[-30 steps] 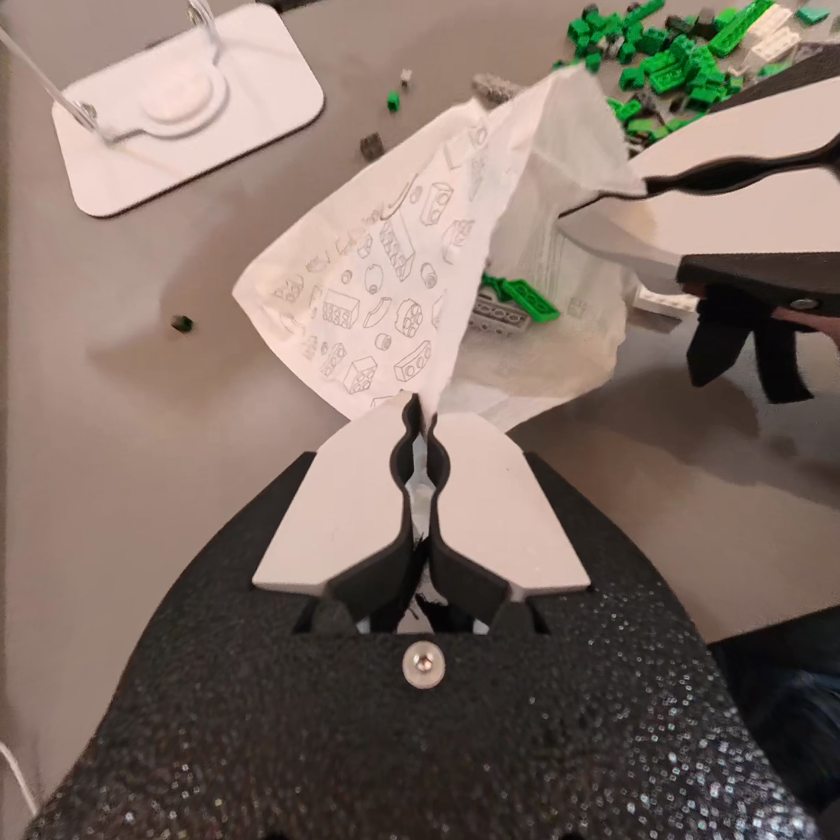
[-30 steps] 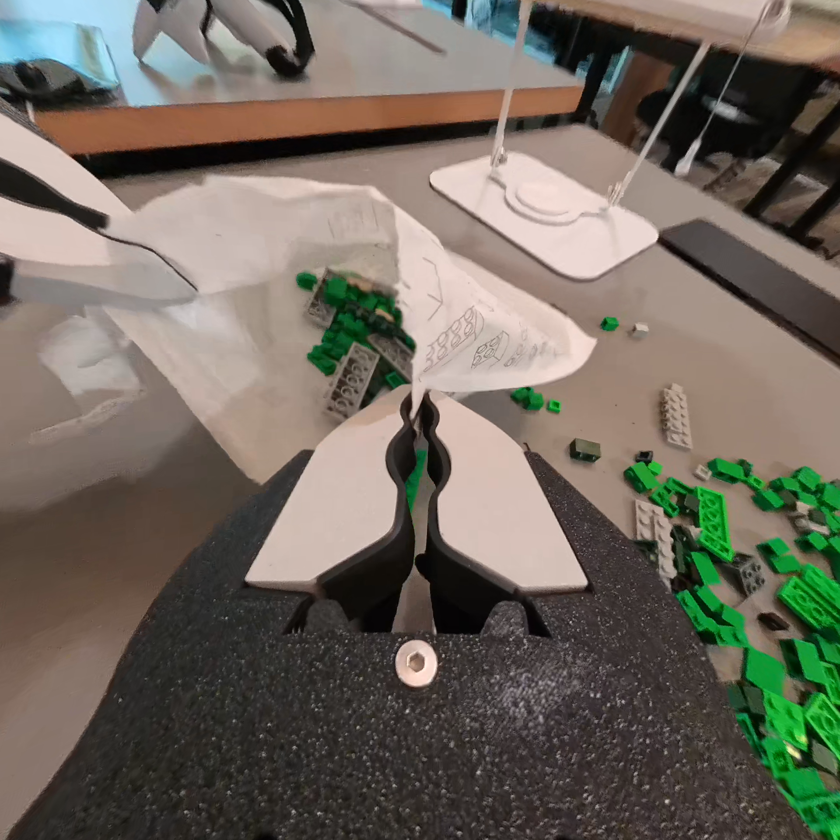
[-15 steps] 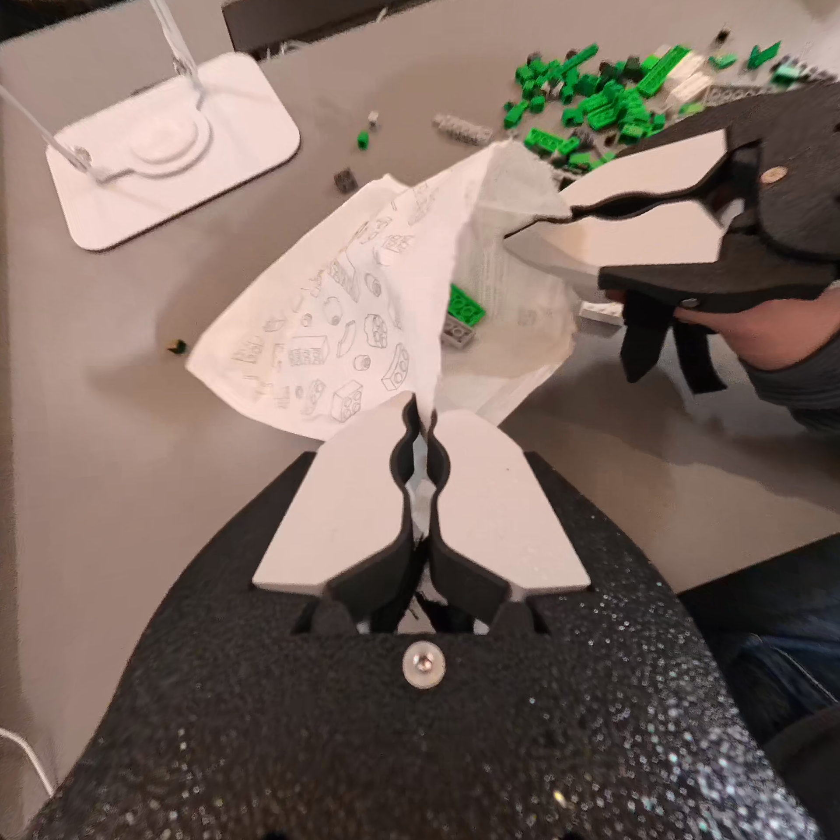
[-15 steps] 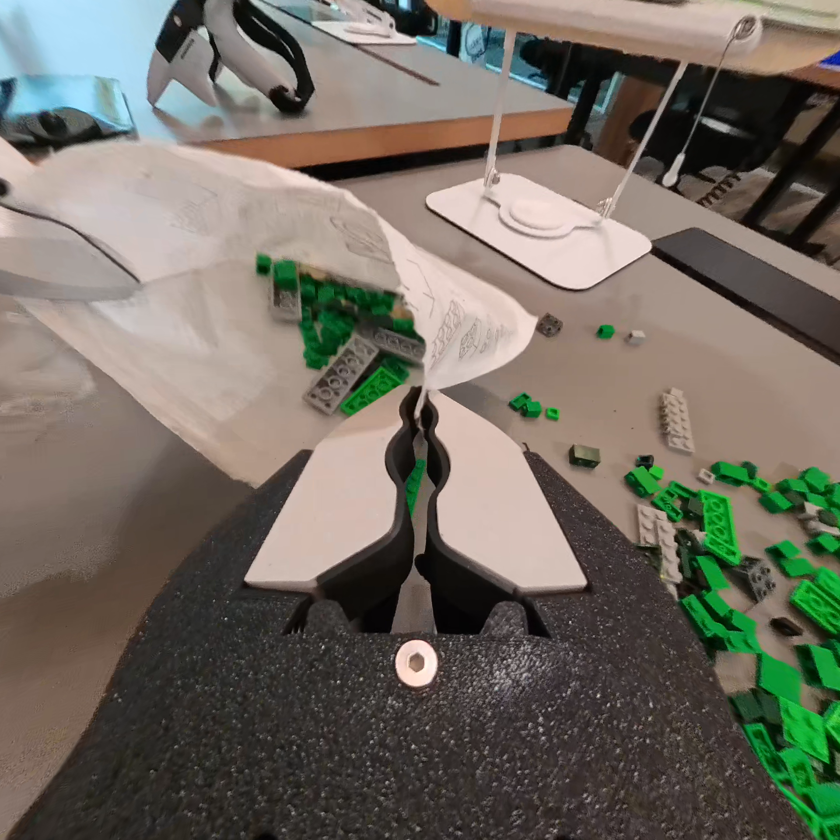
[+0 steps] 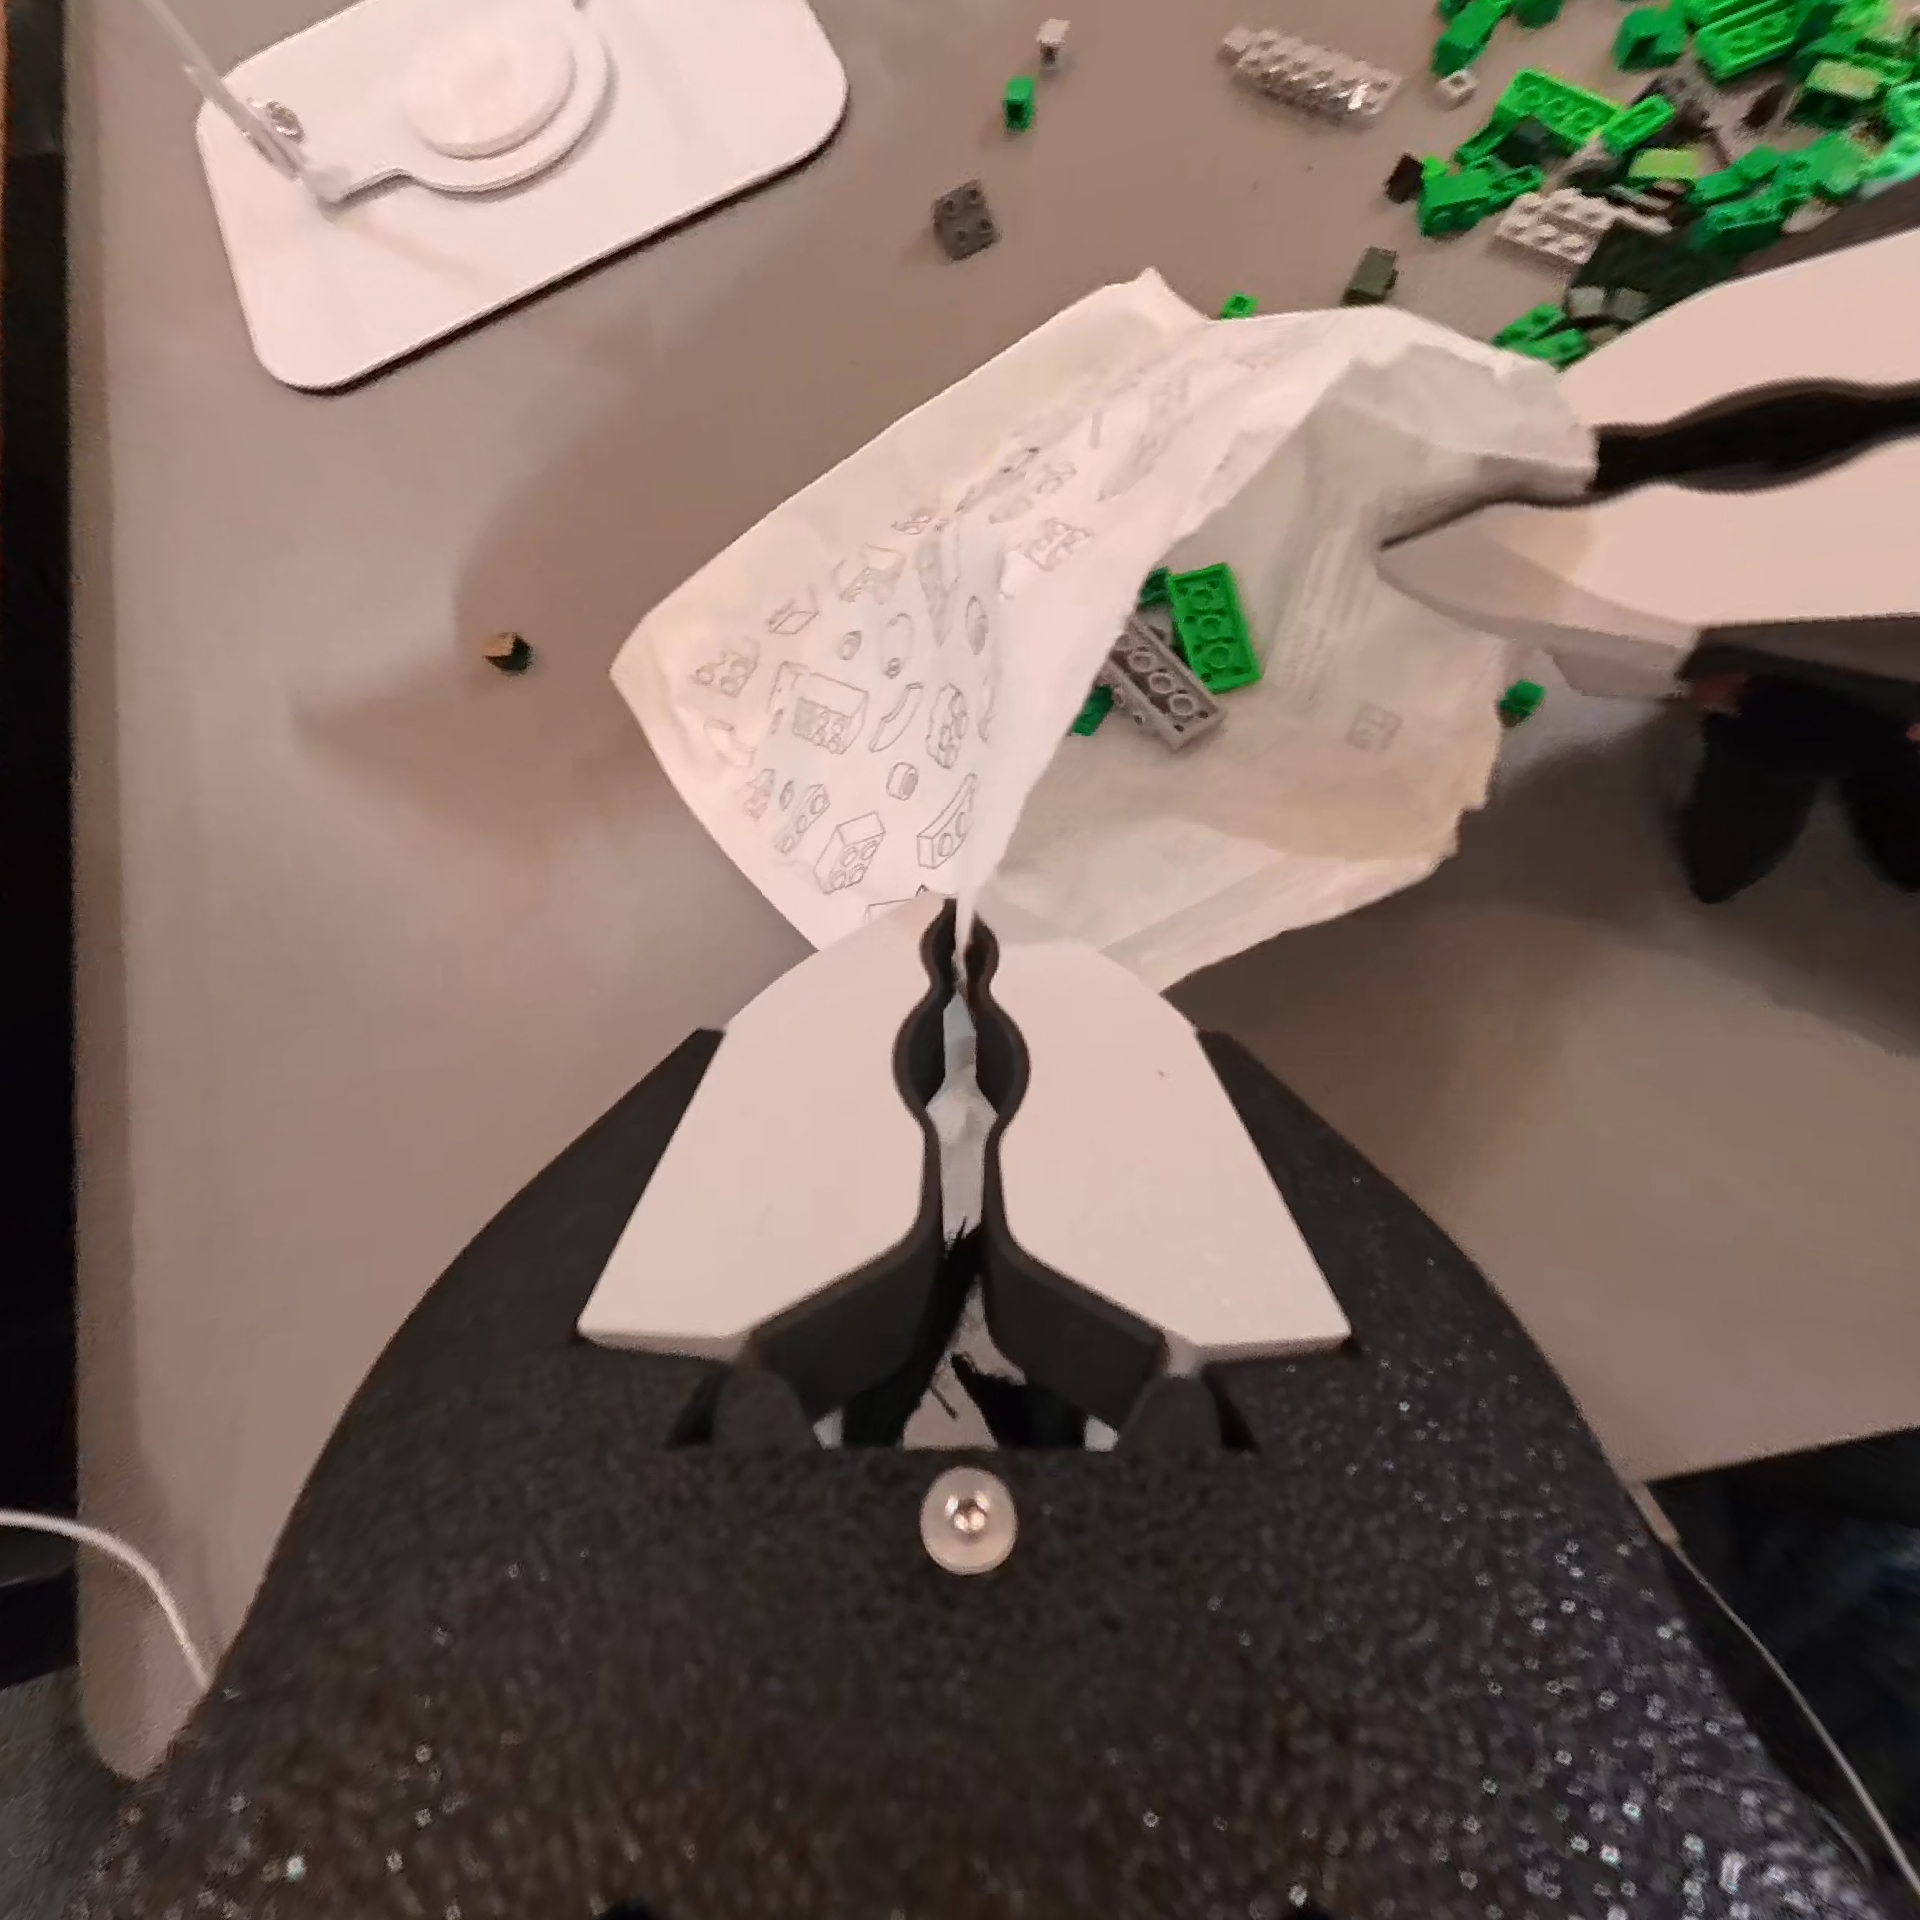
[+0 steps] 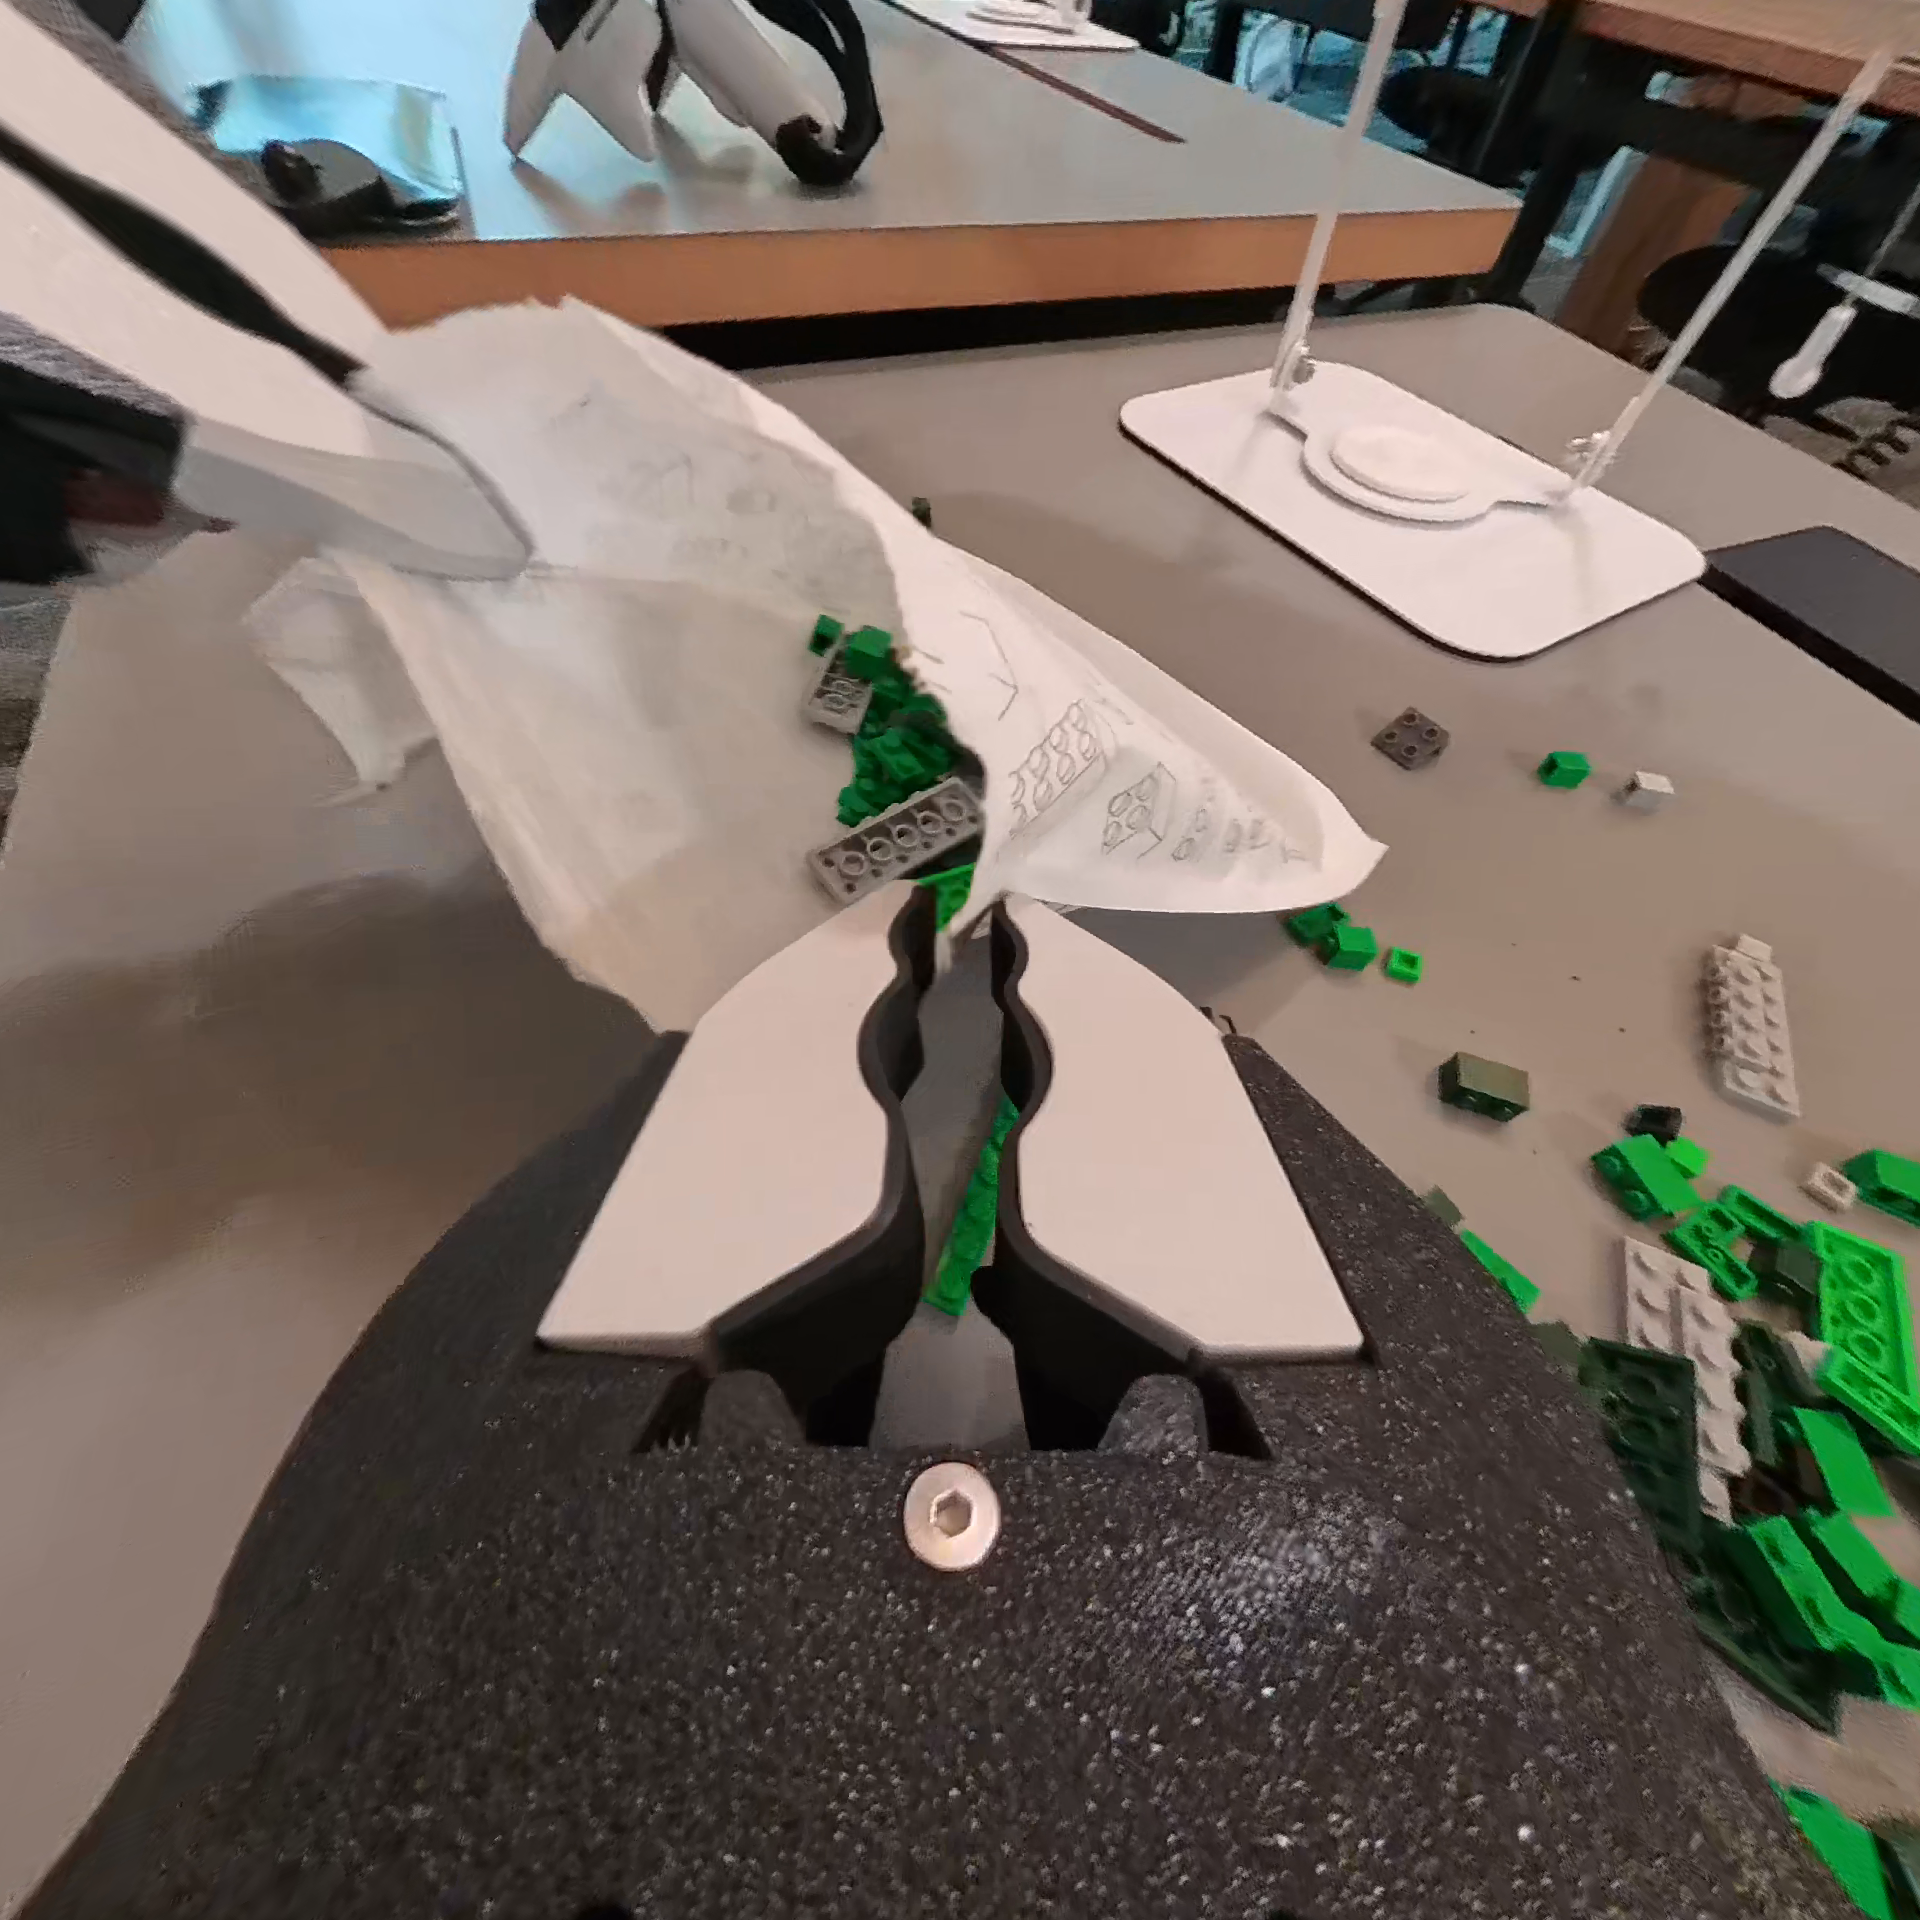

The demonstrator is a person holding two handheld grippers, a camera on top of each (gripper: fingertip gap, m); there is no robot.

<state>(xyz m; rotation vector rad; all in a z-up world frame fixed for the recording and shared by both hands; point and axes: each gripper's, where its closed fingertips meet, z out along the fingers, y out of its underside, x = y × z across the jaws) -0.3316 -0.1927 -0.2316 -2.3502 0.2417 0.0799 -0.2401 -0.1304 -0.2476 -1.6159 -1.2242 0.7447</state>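
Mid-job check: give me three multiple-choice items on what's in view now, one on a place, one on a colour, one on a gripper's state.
1. Where does the grey holed plate lie? A in a bowl; B inside the white paper bag printed with brick outlines; C on a shelf.
2. The bricks beside that plate are: A green; B red; C yellow.
3. The left gripper is: A wide open; B shut on a brick; C shut on the bag's edge.
Answers: B, the plate shows through the bag's open mouth; A, their studs are bright green; C, paper runs between its closed fingers.
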